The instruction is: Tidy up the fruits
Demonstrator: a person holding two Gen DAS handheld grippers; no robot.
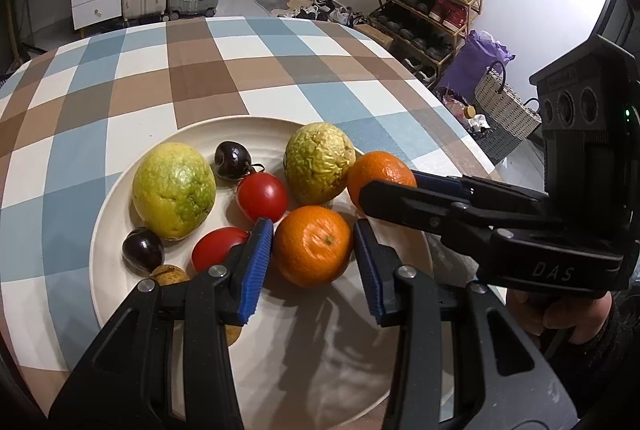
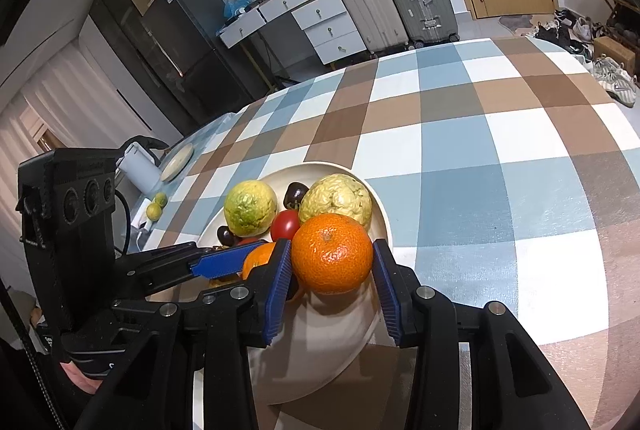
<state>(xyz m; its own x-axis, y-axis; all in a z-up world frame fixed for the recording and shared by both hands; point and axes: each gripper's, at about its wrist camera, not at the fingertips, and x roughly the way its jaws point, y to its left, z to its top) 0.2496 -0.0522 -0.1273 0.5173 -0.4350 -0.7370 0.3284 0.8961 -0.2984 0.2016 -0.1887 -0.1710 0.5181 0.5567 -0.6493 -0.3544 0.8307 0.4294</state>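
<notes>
A cream plate [image 1: 120, 213] is set on the checked desk [image 1: 168, 77], and every fruit is placed relative to it. Near the plate's middle an orange [image 1: 313, 246] is flanked by the parted blue pads of the left hand-held gripper [image 1: 314, 262], seemingly without contact. At the plate's right rim a second orange [image 2: 332, 253] is bracketed by the right hand-held gripper [image 2: 330, 278]; whether it is clamped cannot be told. Two guavas [image 1: 174, 189], two tomatoes [image 1: 262, 195] and dark plums [image 1: 232, 159] are spread across the plate's far and left parts.
</notes>
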